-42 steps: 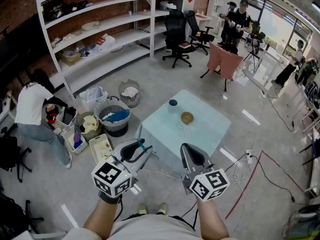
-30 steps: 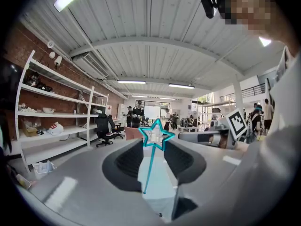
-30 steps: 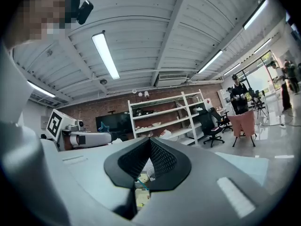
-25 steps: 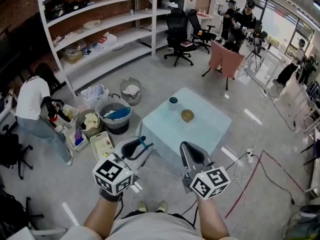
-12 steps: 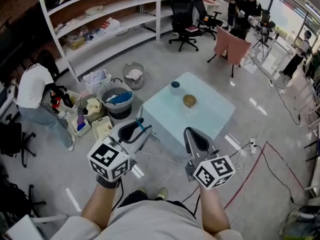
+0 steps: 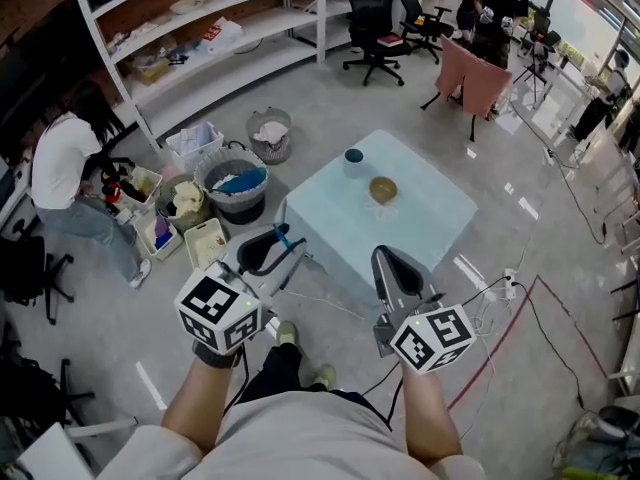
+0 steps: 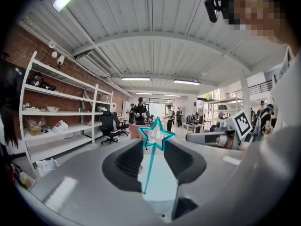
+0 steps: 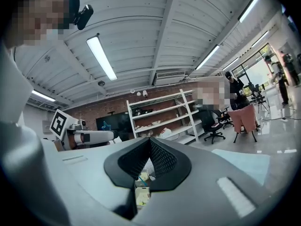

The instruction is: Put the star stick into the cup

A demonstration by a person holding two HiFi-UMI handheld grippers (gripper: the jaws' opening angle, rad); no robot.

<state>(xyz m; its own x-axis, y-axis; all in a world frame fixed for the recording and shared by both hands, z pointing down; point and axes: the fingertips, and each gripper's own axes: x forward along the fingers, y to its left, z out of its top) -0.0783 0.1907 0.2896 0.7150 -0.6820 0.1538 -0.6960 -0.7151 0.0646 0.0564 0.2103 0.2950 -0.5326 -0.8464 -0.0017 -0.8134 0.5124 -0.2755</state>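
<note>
In the head view my left gripper (image 6: 281, 251) is held at chest height, shut on the star stick (image 6: 281, 235). In the left gripper view the teal star (image 7: 156, 133) stands upright past the fingertips, its thin stick running down between the jaws. My right gripper (image 6: 388, 261) is beside it, shut and holding nothing; its ribbed pads (image 8: 162, 158) meet at the tips. The dark cup (image 6: 353, 156) stands on the far left corner of the pale blue table (image 6: 420, 228), well ahead of both grippers. A brown bowl (image 6: 382, 189) sits near the cup.
Bins and baskets (image 6: 232, 184) crowd the floor left of the table, where a person in a white top (image 6: 58, 180) bends over them. White shelves (image 6: 200, 38) line the back wall. Office chairs (image 6: 375, 13) and a pink chair (image 6: 478, 68) stand beyond. Cables (image 6: 500, 293) lie at the right.
The head view has tilted down and drawn slightly nearer the table. Both grippers keep their hold and spacing, and the star stick stays in the left one.
</note>
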